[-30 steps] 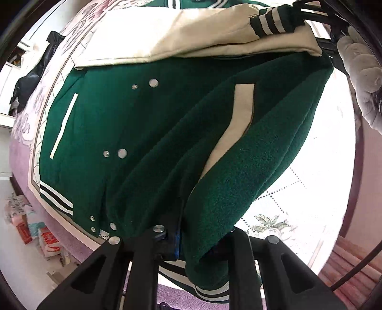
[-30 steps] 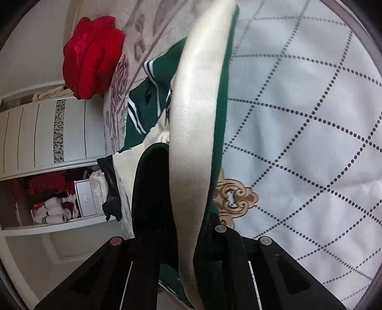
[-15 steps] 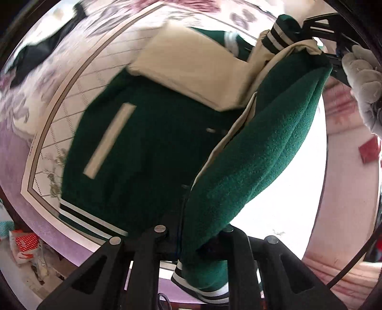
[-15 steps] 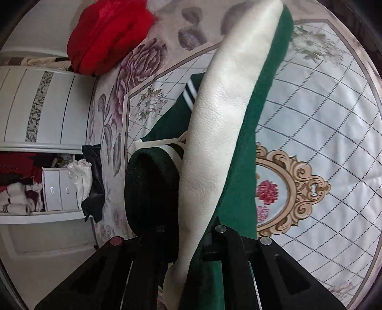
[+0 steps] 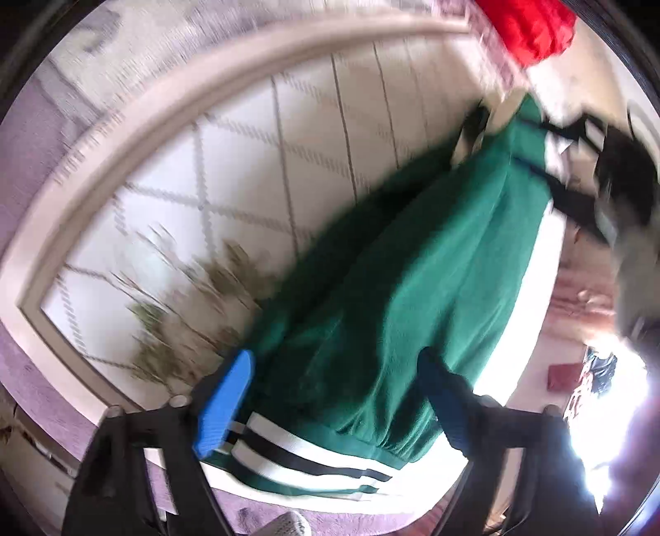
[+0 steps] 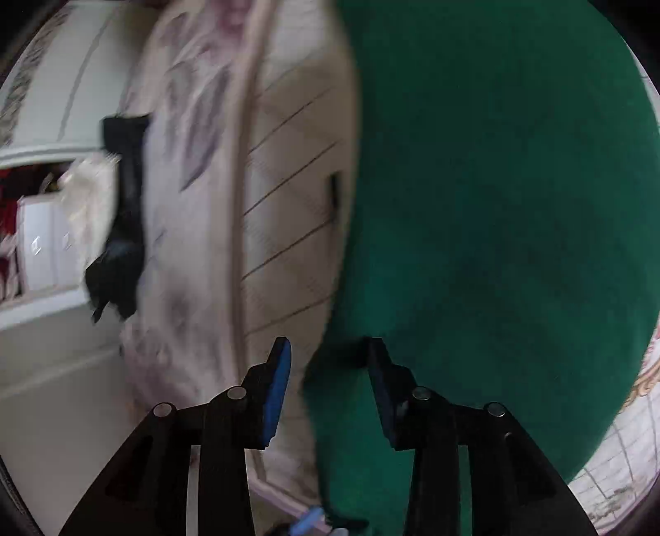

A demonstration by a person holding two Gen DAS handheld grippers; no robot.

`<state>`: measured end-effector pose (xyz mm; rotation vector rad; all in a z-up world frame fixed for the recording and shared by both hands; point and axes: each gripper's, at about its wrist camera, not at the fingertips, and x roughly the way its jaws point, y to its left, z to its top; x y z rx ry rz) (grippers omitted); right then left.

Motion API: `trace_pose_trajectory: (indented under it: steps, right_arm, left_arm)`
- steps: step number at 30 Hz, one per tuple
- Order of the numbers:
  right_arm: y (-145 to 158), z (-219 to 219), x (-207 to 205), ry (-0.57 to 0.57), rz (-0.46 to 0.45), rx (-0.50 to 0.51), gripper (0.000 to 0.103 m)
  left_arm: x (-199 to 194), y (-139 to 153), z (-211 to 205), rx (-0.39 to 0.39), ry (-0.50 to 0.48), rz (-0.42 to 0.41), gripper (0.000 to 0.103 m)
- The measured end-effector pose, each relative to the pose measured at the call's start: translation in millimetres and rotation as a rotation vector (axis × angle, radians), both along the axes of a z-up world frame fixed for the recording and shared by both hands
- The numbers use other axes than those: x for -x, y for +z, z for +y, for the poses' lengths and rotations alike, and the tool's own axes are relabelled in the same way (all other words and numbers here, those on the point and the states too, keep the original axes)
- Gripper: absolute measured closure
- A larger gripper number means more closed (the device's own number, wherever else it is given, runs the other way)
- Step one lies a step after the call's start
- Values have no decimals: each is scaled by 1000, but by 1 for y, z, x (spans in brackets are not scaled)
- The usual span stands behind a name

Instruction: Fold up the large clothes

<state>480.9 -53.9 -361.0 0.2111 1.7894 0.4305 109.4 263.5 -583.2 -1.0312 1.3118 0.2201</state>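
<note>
A green varsity jacket (image 5: 396, 297) lies folded on the patterned bedspread (image 5: 247, 173), its striped hem (image 5: 305, 457) nearest me in the left wrist view. My left gripper (image 5: 334, 371) is open, its blue-padded fingers (image 5: 225, 402) spread on either side of the hem end. In the right wrist view the jacket's green cloth (image 6: 495, 206) fills the right side. My right gripper (image 6: 326, 354) is open just above the cloth's edge, holding nothing. Both views are motion-blurred.
A red garment (image 5: 532, 24) lies at the bed's far end. A black garment (image 6: 119, 239) hangs over the bed's left edge, with white drawers (image 6: 41, 247) and shelves beyond. The other hand and gripper (image 5: 594, 173) show at upper right.
Both grippers have opened and let go of the jacket. The lifted half has come down over the rest, hiding the cream sleeves. Both cameras swung fast.
</note>
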Motion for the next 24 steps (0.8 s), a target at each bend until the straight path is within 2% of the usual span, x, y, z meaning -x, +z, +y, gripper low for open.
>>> trace_pose_trajectory:
  steps: [2,4,6,10,13,14,16,18,19,21,22,24]
  right_arm:
    - [17,-9,30,44,-35,-6,58]
    - [32,-25,63,86,-44,2,58]
    - [43,-52,97,102,-52,54,58]
    - [59,-123,171,88,-82,212,58]
    - [54,-181,222,6,-80,249,56]
    - [49,-197,236,-14,-74,261,50]
    - [33,-222,260,-63,-47,269,45]
    - [13,-235,275,-97,-2,242,45]
    - [5,-238,280,-127,13,220,45]
    - [-11,-240,284,-172,29,152,44]
    - [-20,-240,287,-195,48,137,39]
    - [-37,-240,291,-239,96,63,38]
  left_arm:
    - [6,10,6,-33,-11,-8,20]
    - [8,10,4,-55,-43,18,20]
    - [10,11,1,-56,-81,48,20]
    - [12,10,-16,-122,-182,99,20]
    - [6,0,-41,-182,-264,146,20]
    - [4,-6,-49,-188,-294,160,20]
    - [0,-27,-67,-196,-354,211,21]
    - [-1,-32,-73,-231,-356,206,41]
    - [-1,-30,-74,-245,-358,198,47]
    - [1,-22,-77,-280,-352,194,75]
    - [4,-17,-75,-282,-331,182,79]
    - [11,-3,-71,-268,-286,154,93]
